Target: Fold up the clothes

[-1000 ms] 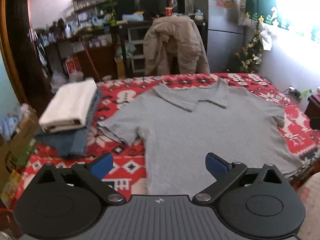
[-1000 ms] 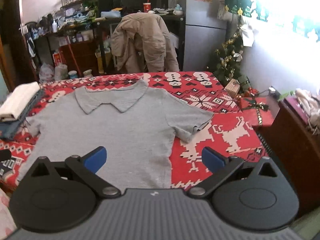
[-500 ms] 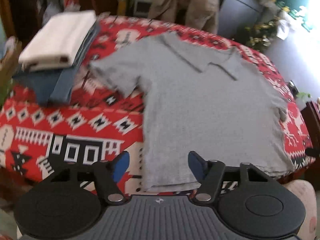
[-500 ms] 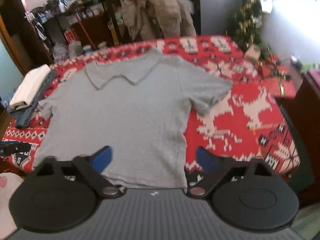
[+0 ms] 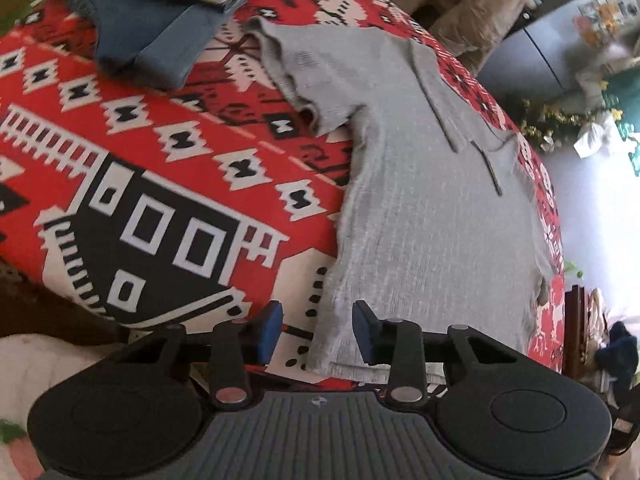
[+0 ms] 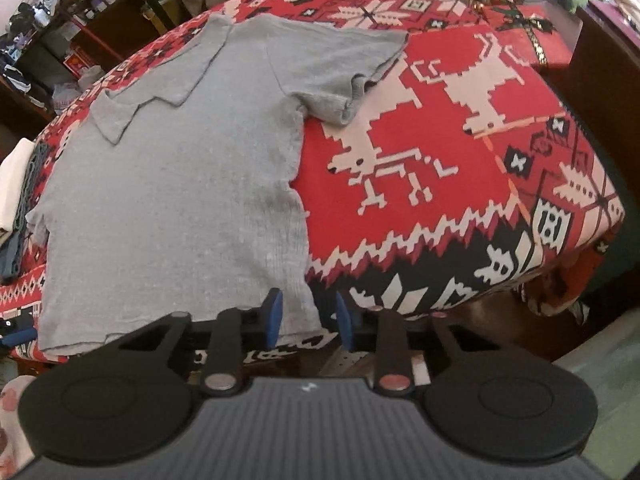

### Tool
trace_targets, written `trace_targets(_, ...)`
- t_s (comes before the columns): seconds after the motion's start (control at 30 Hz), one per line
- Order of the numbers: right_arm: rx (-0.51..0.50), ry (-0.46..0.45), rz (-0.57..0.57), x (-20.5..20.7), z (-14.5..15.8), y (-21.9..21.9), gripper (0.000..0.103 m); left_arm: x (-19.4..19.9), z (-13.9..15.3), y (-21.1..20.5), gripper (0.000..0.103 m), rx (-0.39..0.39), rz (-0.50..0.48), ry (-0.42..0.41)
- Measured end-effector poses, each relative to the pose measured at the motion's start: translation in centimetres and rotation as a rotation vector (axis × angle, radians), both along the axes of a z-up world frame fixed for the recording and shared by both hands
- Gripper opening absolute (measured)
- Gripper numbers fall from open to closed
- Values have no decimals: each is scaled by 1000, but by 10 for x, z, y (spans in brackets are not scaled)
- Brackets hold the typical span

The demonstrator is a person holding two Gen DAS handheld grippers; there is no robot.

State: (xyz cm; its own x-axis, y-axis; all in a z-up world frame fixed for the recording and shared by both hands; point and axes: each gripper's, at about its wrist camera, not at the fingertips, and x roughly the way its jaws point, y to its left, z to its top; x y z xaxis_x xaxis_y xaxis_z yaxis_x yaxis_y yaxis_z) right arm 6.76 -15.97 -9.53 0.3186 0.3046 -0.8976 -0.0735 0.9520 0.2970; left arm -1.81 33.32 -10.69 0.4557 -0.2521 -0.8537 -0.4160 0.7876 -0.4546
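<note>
Left wrist view: grey polo shirt (image 5: 432,208) spread flat, collar far, on the red patterned blanket (image 5: 160,152). Left gripper (image 5: 318,330) parted, straddling the shirt's near left hem corner; right gripper (image 6: 305,318) likewise parted astride the near right corner. Folded stack of clothes (image 5: 160,12) beyond the shirt's left sleeve. Risk: pinching blanket along with hem, or grabbing one layer only, skewing the fold.

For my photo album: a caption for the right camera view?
Open right gripper straddling the grey polo shirt's hem corner.
</note>
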Motion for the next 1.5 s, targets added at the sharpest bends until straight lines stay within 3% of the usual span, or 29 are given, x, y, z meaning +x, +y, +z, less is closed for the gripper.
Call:
trace_targets(0.2, 46, 9, 0, 1, -3, 1, 17, -3, -4, -1, 37, -17, -15, 3)
trace_targets(0.3, 56, 14, 2, 0, -3, 4, 17, -4, -7, -2, 34, -25, -23, 4)
trace_targets(0.43, 65, 26, -8, -1, -6, 5, 19, -6, -2, -8, 34, 24, -29, -6)
trace_targets(0.5, 67, 28, -15, -2, -7, 5, 18, -7, 1, -11, 22, 48, -33, -11)
trace_targets(0.53, 65, 23, -14, -2, -8, 6, 17, -8, 2, -13, 5, 60, -35, -13)
trace_targets(0.6, 51, 12, -16, -4, -8, 9, 4, -9, 4, -16, 4, 85, -38, -18)
trace_targets(0.77, 17, -20, -52, -11, 0, 4, 3, -12, 10, -23, 4, 146, -46, -31)
trace_targets(0.93, 47, -15, -75, -8, 5, -1, 2, -7, 15, -18, 4, 108, -25, -21)
trace_targets(1.2, 191, -66, -53, 19, 36, 1, 3, 18, 38, -5, 4, -11, -13, -117)
trace_targets(1.37, 220, 42, -16, 74, 31, 10, 3, 64, 40, 1, 4, 39, -91, -18)
trace_targets(1.5, 168, 164, 10, 119, 28, 21, 3, 94, 39, 5, 4, 18, -132, 152)
